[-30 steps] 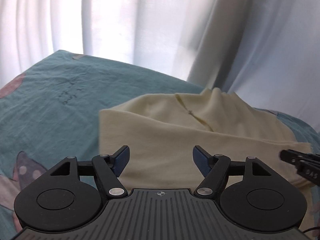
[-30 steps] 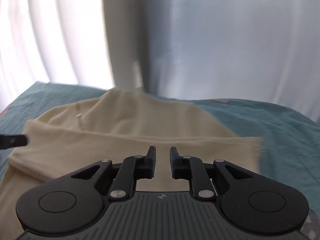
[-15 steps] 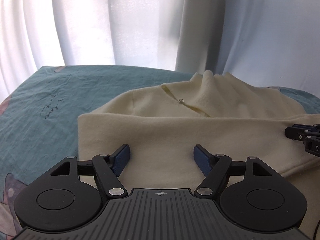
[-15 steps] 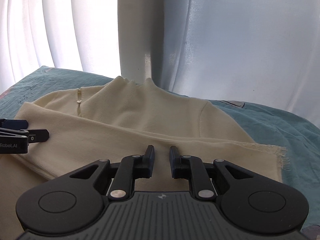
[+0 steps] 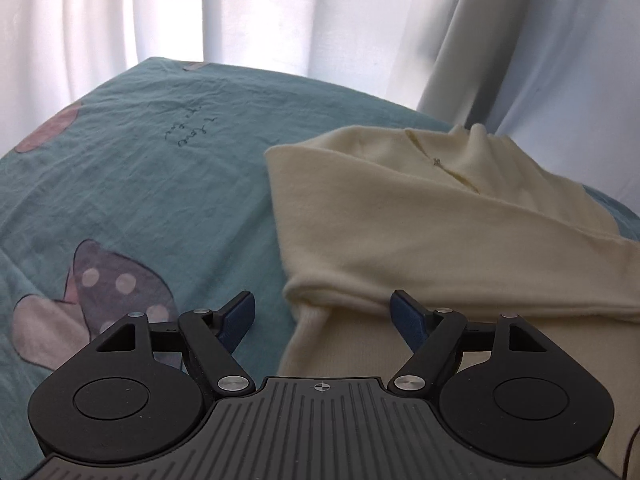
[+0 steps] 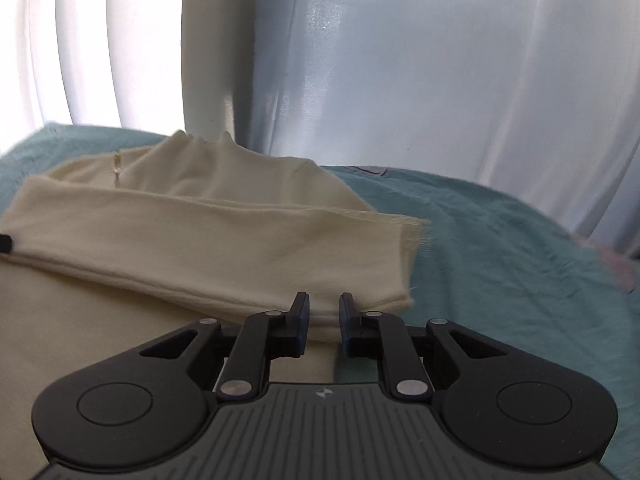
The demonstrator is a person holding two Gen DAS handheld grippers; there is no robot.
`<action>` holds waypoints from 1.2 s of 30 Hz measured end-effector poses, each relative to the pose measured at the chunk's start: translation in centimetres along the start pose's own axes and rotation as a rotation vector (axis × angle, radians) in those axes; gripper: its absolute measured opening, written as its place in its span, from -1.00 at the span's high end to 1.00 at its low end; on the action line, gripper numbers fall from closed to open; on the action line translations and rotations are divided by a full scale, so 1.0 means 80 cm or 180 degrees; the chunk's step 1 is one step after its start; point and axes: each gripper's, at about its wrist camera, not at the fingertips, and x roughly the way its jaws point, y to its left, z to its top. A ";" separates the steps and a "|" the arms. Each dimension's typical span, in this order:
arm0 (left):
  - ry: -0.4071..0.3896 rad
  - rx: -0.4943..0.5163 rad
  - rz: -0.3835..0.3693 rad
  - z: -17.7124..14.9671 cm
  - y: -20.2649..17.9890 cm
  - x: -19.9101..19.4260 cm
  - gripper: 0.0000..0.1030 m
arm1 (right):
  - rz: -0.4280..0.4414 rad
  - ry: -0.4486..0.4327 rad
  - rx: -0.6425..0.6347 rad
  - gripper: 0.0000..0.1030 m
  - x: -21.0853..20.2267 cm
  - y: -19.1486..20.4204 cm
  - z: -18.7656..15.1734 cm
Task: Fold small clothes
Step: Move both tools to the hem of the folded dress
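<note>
A cream long-sleeved top lies on a teal bedsheet, collar toward the curtains and one sleeve folded across the body. My left gripper hovers over the top's left folded edge, its jaws wide and opening, with nothing pinched. My right gripper hangs just before the sleeve's frayed cuff. Its jaws stand a narrow gap apart and are opening, with no cloth between the pads. A black bit of the left gripper shows at the right wrist view's left edge.
White curtains hang close behind the bed's far edge, also filling the back of the right wrist view. The bedsheet spreads to the right of the top, and printed cartoon patches lie to its left.
The left wrist view has swung to the top's left edge, and the right gripper has left that view. My right gripper has shifted toward the cuff end, its gap slightly wider.
</note>
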 end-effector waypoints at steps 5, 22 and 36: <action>0.0117 0.0146 -0.0052 -0.048 0.008 -0.045 -0.58 | 0.0333 0.0050 0.0406 0.50 -0.050 -0.019 -0.018; 0.0626 0.0270 -0.0259 -0.184 0.062 -0.186 -0.64 | 0.1290 0.0946 0.0634 0.06 -0.251 -0.060 -0.198; 0.0723 0.0069 -0.0543 -0.193 0.078 -0.203 -0.50 | 0.0715 0.0696 0.1083 0.08 -0.249 -0.084 -0.199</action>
